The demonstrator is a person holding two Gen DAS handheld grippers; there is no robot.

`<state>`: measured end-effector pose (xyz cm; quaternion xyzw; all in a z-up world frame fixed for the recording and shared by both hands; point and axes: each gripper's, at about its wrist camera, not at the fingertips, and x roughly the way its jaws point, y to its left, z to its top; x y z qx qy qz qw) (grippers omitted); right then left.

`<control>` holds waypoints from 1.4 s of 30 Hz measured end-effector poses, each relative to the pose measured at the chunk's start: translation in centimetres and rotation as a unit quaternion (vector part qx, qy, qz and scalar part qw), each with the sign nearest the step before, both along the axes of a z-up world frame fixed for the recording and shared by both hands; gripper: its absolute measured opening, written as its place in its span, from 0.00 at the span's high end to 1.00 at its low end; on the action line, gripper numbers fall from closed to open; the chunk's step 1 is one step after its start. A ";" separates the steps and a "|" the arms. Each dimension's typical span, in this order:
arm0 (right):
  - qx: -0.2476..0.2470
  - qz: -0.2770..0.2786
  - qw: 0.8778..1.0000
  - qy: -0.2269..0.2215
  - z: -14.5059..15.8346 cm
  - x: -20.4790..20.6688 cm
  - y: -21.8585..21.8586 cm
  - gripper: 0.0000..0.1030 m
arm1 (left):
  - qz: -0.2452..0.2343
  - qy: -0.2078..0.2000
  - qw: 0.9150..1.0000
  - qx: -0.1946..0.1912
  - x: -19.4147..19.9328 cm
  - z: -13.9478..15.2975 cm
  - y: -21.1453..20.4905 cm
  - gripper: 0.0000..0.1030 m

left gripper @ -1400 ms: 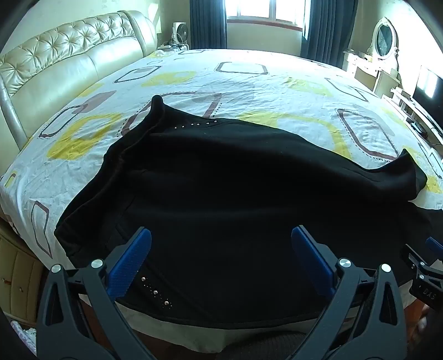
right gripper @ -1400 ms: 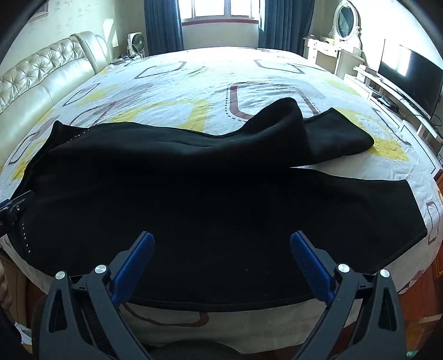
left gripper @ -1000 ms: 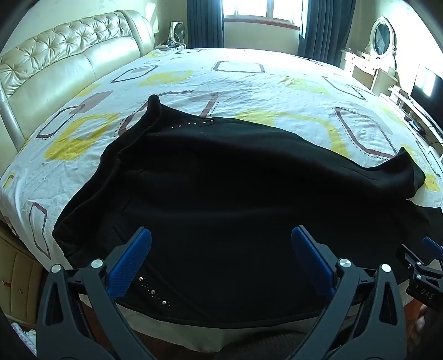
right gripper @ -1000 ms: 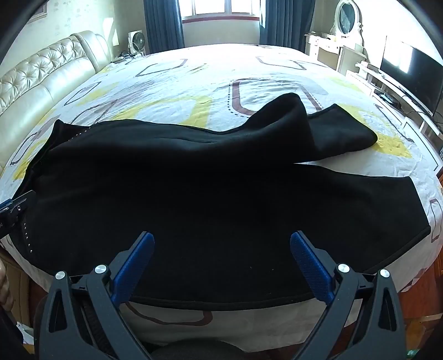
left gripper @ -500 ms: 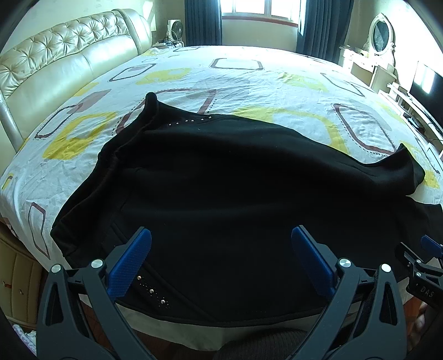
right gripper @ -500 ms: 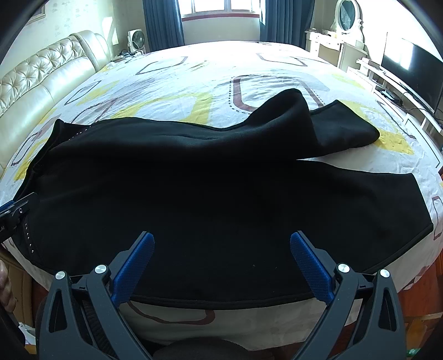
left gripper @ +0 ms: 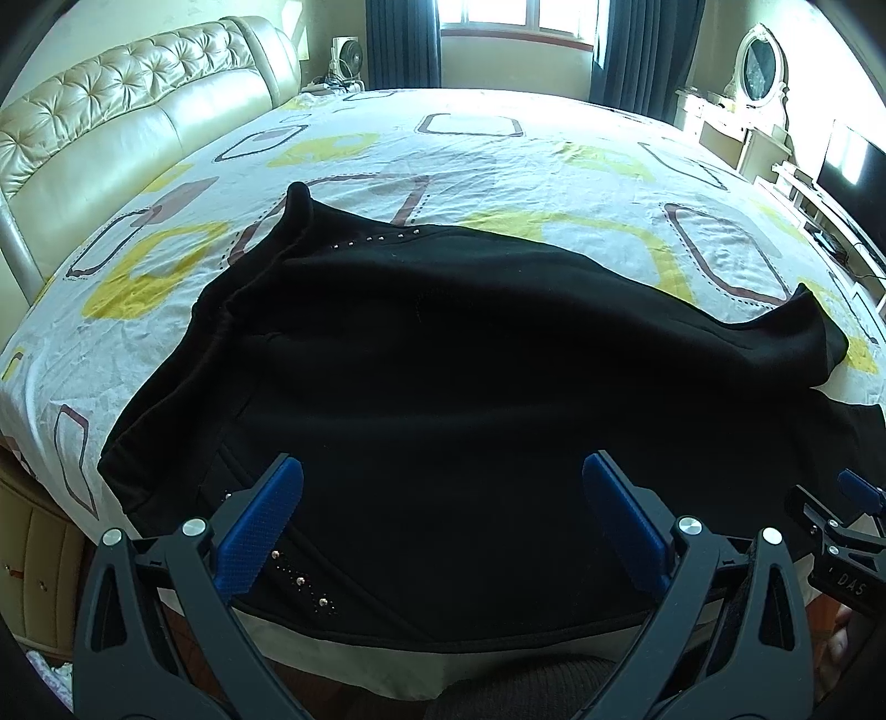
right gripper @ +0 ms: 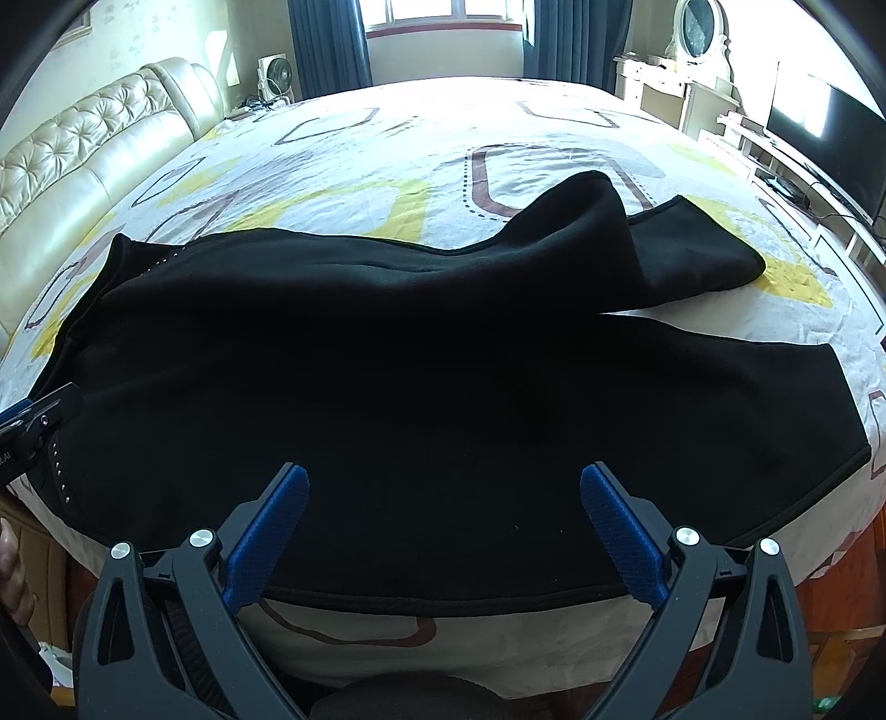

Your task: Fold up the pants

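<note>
Black pants (left gripper: 443, 360) lie spread across the near side of the bed, waistband with small studs at the left, legs running right. In the right wrist view the pants (right gripper: 415, 376) show the far leg bunched and folded over at the upper right, the near leg flat. My left gripper (left gripper: 442, 515) is open and empty above the waist end near the front hem. My right gripper (right gripper: 443, 515) is open and empty above the near leg. Each gripper's tip shows at the edge of the other's view.
The bed sheet (left gripper: 498, 166) is white with yellow and brown shapes. A tufted cream headboard (left gripper: 111, 127) stands at the left. A dresser with an oval mirror (right gripper: 698, 33) and a TV (right gripper: 825, 133) stand at the right. The bed's front edge (right gripper: 443, 637) is just below the pants.
Both grippers have moved slightly forward over the pants. The jaws stay open. The pants have not moved.
</note>
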<state>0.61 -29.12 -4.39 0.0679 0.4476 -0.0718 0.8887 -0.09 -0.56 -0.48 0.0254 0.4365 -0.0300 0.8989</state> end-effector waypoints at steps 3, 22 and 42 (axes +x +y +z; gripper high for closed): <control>0.001 0.000 1.000 0.001 0.0 0.0 0.0 0.05 | -0.001 0.000 1.000 0.001 0.0 0.0 0.0 0.02; 0.005 0.012 1.000 0.004 0.0 -0.1 0.2 0.05 | -0.022 0.007 1.000 -0.012 0.1 0.1 -0.3 0.02; 0.049 0.021 0.998 -0.022 3.2 3.6 -0.9 0.05 | 0.051 0.037 0.997 0.042 20.4 0.5 9.3 0.02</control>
